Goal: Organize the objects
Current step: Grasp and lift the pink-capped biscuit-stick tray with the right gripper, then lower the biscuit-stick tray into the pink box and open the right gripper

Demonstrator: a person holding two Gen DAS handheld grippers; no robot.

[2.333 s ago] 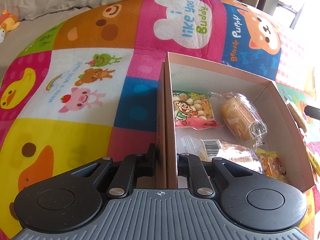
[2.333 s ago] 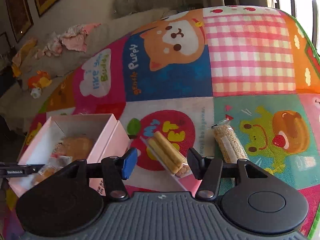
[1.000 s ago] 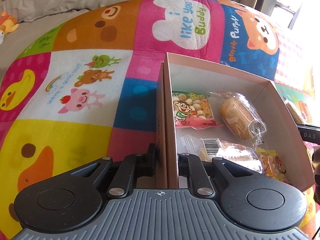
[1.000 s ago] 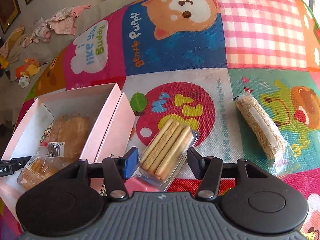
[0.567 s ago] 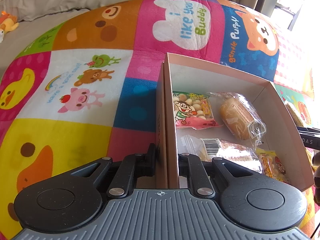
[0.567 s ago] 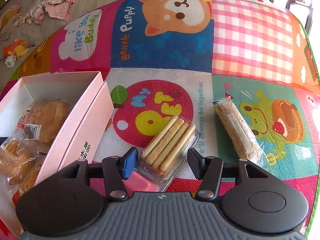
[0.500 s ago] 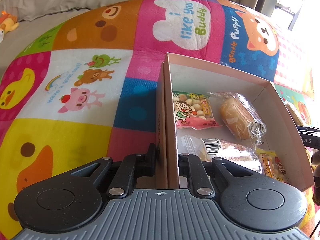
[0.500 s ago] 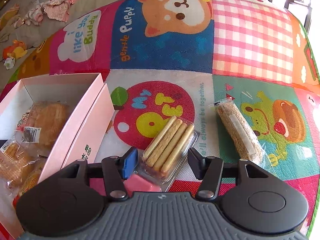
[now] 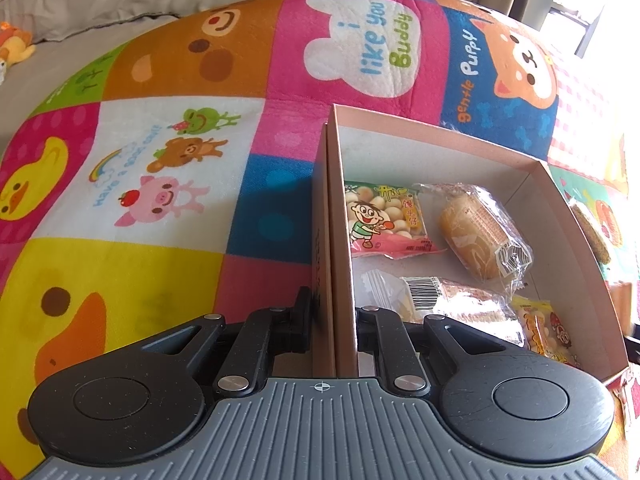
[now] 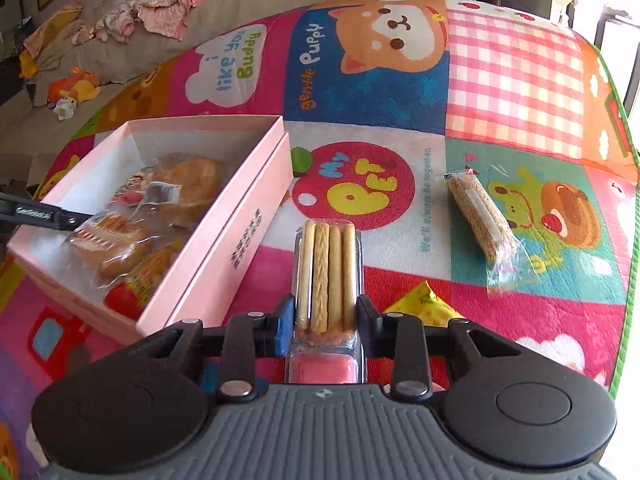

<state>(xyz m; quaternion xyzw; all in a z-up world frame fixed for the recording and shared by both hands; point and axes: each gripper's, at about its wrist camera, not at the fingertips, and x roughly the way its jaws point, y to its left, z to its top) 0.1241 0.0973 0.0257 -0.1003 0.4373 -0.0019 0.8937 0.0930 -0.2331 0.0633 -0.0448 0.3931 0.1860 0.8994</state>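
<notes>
A pink box (image 9: 340,216) sits open on the cartoon mat with several wrapped snacks inside, among them a cartoon-boy biscuit bag (image 9: 382,216) and a wrapped cake roll (image 9: 478,236). My left gripper (image 9: 333,312) is shut on the box's near left wall. My right gripper (image 10: 326,312) is shut on a clear pack of biscuit sticks (image 10: 326,268) and holds it above the mat, just right of the box (image 10: 224,224). A sesame bar in clear wrap (image 10: 482,220) lies on the mat at the right.
A yellow snack packet (image 10: 422,306) lies on the mat under my right gripper. The left gripper's finger (image 10: 40,212) shows at the box's far side. A grey sofa with clothes and plush toys (image 10: 76,88) lies beyond the mat. The mat's edge (image 10: 622,128) runs at right.
My right gripper has closed on the biscuit stick pack and lifted it off the mat, turning it straight between the fingers. The left gripper and box have stayed still.
</notes>
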